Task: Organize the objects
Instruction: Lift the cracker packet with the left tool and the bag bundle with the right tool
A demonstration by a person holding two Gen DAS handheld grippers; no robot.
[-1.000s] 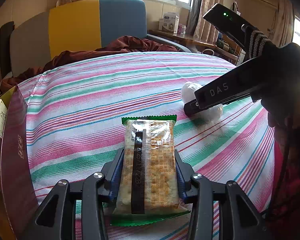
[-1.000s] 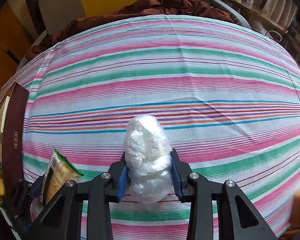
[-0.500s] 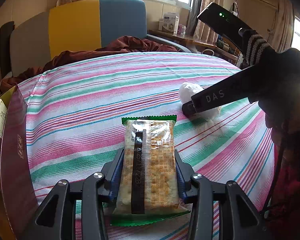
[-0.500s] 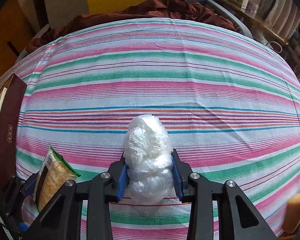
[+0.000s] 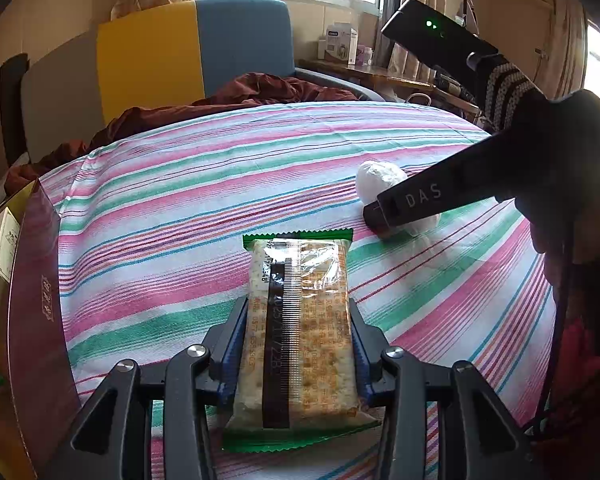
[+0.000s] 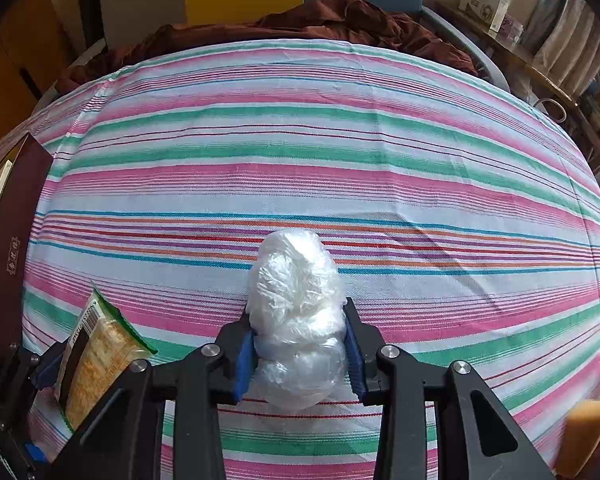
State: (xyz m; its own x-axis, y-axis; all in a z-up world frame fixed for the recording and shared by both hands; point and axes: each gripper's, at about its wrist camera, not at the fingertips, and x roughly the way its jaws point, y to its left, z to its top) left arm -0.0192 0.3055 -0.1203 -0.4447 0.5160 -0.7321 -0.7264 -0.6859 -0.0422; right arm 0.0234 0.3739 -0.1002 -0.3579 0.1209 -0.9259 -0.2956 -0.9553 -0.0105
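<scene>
A cracker packet (image 5: 300, 320) with green ends and a dark centre strip is clamped between the blue pads of my left gripper (image 5: 298, 312), lengthwise over the striped tablecloth (image 5: 172, 200). My right gripper (image 6: 298, 316) is shut on a crumpled white plastic bundle (image 6: 296, 292), which bulges above and below the pads. In the left wrist view that bundle (image 5: 376, 182) is to the right and farther back, low over the cloth, with the right gripper (image 5: 374, 218) reaching in from the right. The right wrist view shows the cracker packet (image 6: 96, 356) at lower left.
A maroon box flap (image 5: 32, 300) stands along the table's left edge, with cartons behind it. A brown cloth (image 6: 340, 20) lies at the far edge, before a yellow and blue chair (image 5: 192, 52). An orange-tan object (image 6: 584, 432) sits at lower right.
The right gripper with the plastic bundle has shifted slightly left and away in the left wrist view and rolled a little. The left gripper and cracker packet stay put.
</scene>
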